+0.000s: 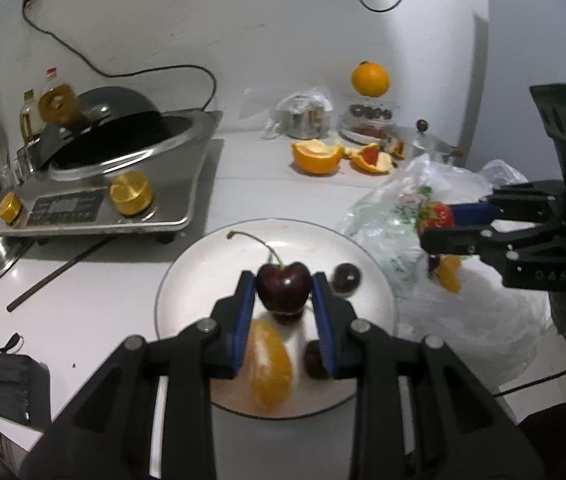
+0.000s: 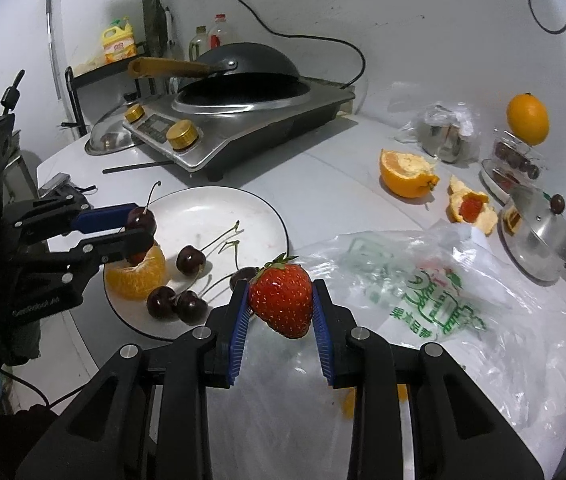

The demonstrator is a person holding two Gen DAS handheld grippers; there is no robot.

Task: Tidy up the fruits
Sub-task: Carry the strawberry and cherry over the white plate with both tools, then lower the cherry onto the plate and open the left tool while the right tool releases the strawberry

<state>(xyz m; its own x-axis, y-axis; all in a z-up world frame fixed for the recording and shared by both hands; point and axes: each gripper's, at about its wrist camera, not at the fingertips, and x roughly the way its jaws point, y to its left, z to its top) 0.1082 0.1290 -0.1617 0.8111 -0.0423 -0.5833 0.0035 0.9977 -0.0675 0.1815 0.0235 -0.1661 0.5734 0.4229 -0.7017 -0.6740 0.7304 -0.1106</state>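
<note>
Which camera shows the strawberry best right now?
The right wrist view: the strawberry fills the centre, pinched in the right claw, its leaves and seeds clear. The left wrist view shows it only small and side-on at the frame's right, partly hidden by the claw.

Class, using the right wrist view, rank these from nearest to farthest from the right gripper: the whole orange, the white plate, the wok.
1. White plate, just left of the right gripper.
2. Wok, on the cooker, far left.
3. Whole orange, far right, perched on a container.
</note>
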